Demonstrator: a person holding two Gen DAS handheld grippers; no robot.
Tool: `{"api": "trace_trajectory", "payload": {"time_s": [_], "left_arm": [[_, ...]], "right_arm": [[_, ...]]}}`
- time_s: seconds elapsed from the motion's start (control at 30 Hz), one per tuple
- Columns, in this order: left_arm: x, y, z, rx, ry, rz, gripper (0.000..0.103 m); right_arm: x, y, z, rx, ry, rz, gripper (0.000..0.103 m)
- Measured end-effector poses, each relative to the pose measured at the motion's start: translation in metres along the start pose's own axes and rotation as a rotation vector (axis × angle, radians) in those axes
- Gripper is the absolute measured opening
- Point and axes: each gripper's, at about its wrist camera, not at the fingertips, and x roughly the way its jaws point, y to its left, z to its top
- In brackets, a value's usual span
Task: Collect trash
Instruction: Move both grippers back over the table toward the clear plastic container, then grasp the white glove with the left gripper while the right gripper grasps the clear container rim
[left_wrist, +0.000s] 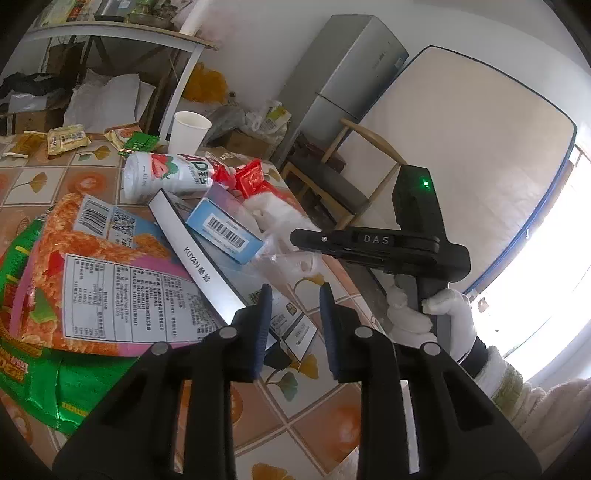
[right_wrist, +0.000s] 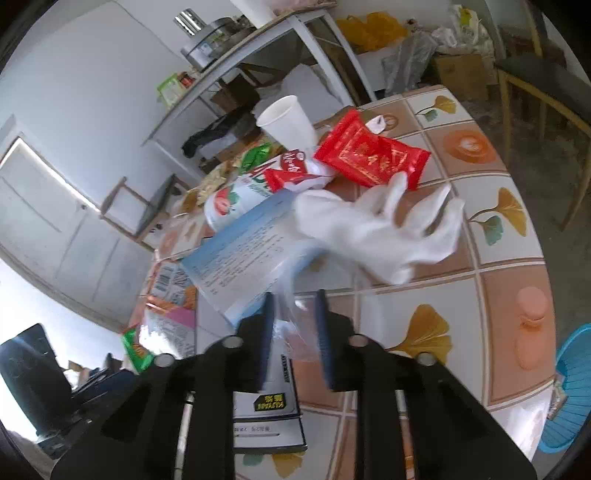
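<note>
The left hand-held gripper (left_wrist: 295, 291) hovers low over the tiled desk (left_wrist: 321, 417) with its blue pads a modest gap apart and nothing between them; only bare tile shows in the gap. Just to its left lies a flat white box (left_wrist: 207, 273) with a black edge, resting partly on a large orange and green snack bag (left_wrist: 85, 280). Beyond the box sit a small blue carton (left_wrist: 225, 225), a strawberry drink bottle (left_wrist: 166, 173) on its side, a red packet (left_wrist: 253, 177) and, farther off, a white paper cup (left_wrist: 188, 131).

The right hand-held gripper (right_wrist: 295, 295) has its jaws drawn nearly together on a clear plastic bag (right_wrist: 299, 332), whose thin film shows pinched between the pads. In the left wrist view that gripper reaches in from the right, held by a white-gloved hand (left_wrist: 428, 314), with its tip at the crumpled clear bag beside the blue carton. Just beyond the bag lies a loose white glove (right_wrist: 388, 229) spread on the desk, near the red packet. A blue basket (right_wrist: 569, 391) shows at the far right edge, off the desk.
</note>
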Motion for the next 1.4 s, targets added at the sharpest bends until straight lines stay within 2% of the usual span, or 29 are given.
{"api": "trace_trajectory", "payload": {"time_s": [0.07,0.17,0.37,0.47,0.6,0.73,0.87,0.93,0.97,1.03,1.13,1.2,1.27,1.4], "left_arm": [[0.002,0.000,0.001,-0.001,0.004,-0.003,0.024],[0.005,-0.001,0.001,-0.001,0.011,-0.005,0.024],[0.005,-0.005,0.004,-0.004,0.016,-0.008,0.024],[0.007,-0.008,0.008,0.003,0.017,-0.008,0.024],[0.014,-0.019,0.017,0.032,0.035,-0.017,0.024],[0.037,-0.032,0.029,0.072,0.108,-0.019,0.024],[0.066,-0.050,0.043,0.133,0.172,-0.009,0.024],[0.087,-0.059,0.051,0.175,0.223,0.023,0.026],[0.096,-0.062,0.055,0.195,0.250,0.037,0.031],[0.115,-0.068,0.063,0.221,0.304,0.059,0.034],[0.148,-0.074,0.075,0.260,0.387,0.082,0.046],[0.172,-0.080,0.081,0.319,0.420,0.153,0.060],[0.191,-0.083,0.081,0.374,0.445,0.211,0.068],[0.227,-0.090,0.075,0.502,0.494,0.308,0.068]], "right_arm": [[-0.002,-0.002,-0.001,0.012,0.012,0.035,0.006],[-0.006,-0.006,-0.003,0.045,0.027,0.065,0.006],[-0.017,-0.025,-0.014,0.161,0.027,0.200,0.006],[-0.030,-0.031,-0.022,0.188,0.004,0.207,0.006],[-0.055,-0.032,-0.036,0.168,-0.032,0.145,0.006],[-0.086,-0.021,-0.057,0.081,-0.068,-0.016,0.006],[-0.099,-0.014,-0.076,-0.010,-0.067,-0.153,0.006],[-0.098,-0.009,-0.085,-0.049,-0.052,-0.211,0.006],[-0.097,-0.009,-0.088,-0.063,-0.046,-0.232,0.006],[-0.095,-0.010,-0.093,-0.077,-0.040,-0.250,0.006],[-0.094,-0.009,-0.098,-0.077,-0.035,-0.242,0.006],[-0.092,-0.009,-0.100,-0.072,-0.039,-0.246,0.006],[-0.090,-0.012,-0.102,-0.056,-0.038,-0.252,0.006],[-0.090,-0.021,-0.106,-0.015,-0.041,-0.229,0.007]]}}
